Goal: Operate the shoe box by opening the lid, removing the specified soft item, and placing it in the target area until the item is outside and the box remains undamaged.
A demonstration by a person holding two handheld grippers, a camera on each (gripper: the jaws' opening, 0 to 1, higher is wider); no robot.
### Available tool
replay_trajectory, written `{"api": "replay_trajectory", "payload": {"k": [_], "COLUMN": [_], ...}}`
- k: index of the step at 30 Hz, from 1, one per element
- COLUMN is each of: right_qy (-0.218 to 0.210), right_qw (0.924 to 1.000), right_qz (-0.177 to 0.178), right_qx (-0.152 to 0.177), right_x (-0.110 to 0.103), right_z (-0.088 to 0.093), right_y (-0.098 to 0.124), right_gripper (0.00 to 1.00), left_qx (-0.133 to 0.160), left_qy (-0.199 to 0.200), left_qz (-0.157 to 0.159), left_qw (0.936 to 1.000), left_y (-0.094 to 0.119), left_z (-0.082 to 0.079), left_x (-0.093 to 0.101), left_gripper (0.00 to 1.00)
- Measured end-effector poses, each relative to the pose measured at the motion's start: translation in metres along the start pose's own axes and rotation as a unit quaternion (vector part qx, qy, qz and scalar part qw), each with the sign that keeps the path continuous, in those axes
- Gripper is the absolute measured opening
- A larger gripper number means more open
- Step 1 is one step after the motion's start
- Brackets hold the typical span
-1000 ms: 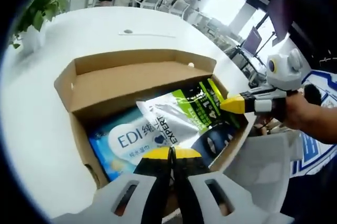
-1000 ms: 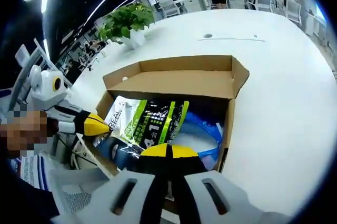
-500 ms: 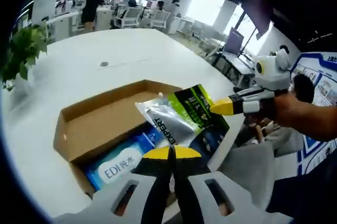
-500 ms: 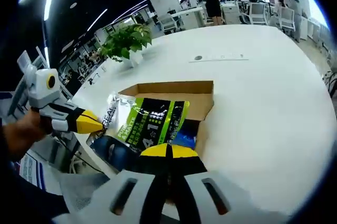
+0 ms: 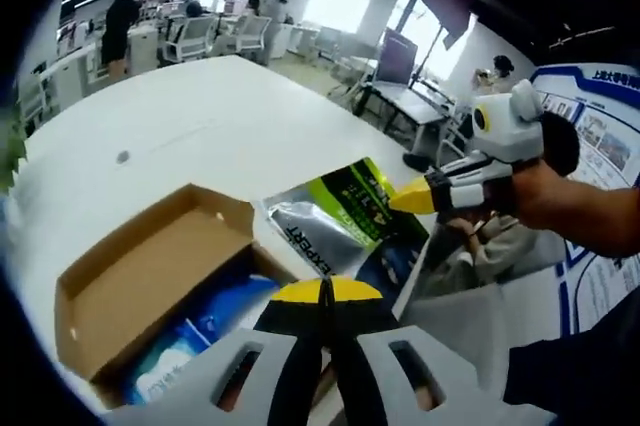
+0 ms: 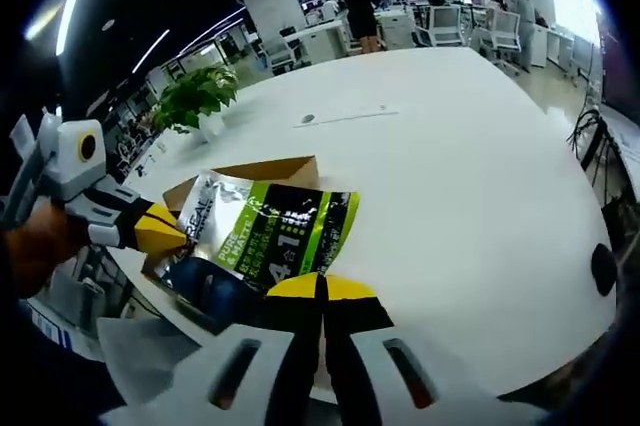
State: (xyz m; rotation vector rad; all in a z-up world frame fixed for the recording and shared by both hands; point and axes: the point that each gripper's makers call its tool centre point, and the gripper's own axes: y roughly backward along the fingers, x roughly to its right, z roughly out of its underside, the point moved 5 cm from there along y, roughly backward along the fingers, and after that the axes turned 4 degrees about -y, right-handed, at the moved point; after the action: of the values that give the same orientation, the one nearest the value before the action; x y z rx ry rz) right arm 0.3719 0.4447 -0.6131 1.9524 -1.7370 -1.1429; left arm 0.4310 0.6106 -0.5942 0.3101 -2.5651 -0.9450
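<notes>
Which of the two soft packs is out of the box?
The green, black and silver pouch, held up by both tools; the blue pack lies inside the cardboard box.

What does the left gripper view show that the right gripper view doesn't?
The left gripper view looks into the open box, with a blue pack lying inside. The right gripper view has a potted plant on the white table. Both share the green and silver pouch, held by both tongs: left, right.

Big white counter (image 6: 480,176) in a bright office; green plant (image 6: 195,96) at ten o'clock, desks and chairs (image 6: 460,21) at twelve.
</notes>
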Motion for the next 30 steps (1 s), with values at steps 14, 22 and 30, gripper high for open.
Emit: {"api": "replay_trajectory", "payload": {"k": [14, 22, 30], "right_qy": [-0.011, -0.008, 0.005], "right_qw": [0.9997, 0.9998, 0.9996], "right_qz": [0.020, 0.020, 0.018], "right_qx": [0.003, -0.006, -0.019], "right_x": [0.050, 0.072, 0.092], "right_z": [-0.003, -0.009, -0.021], "right_y": [0.005, -0.006, -0.027], "right_gripper": [0.00, 0.00, 0.00], "left_qx": [-0.023, -0.039, -0.048], "left_qy": [-0.017, -0.014, -0.011], "left_qz": [0.012, 0.003, -0.009], "left_qw": [0.9995, 0.9991, 0.9988], "left_y": [-0.048, -0.079, -0.103], "left_z": [-0.018, -0.018, -0.025], "left_x": [0.014, 0.008, -0.007], "left_gripper": [0.00, 0.00, 0.00]}}
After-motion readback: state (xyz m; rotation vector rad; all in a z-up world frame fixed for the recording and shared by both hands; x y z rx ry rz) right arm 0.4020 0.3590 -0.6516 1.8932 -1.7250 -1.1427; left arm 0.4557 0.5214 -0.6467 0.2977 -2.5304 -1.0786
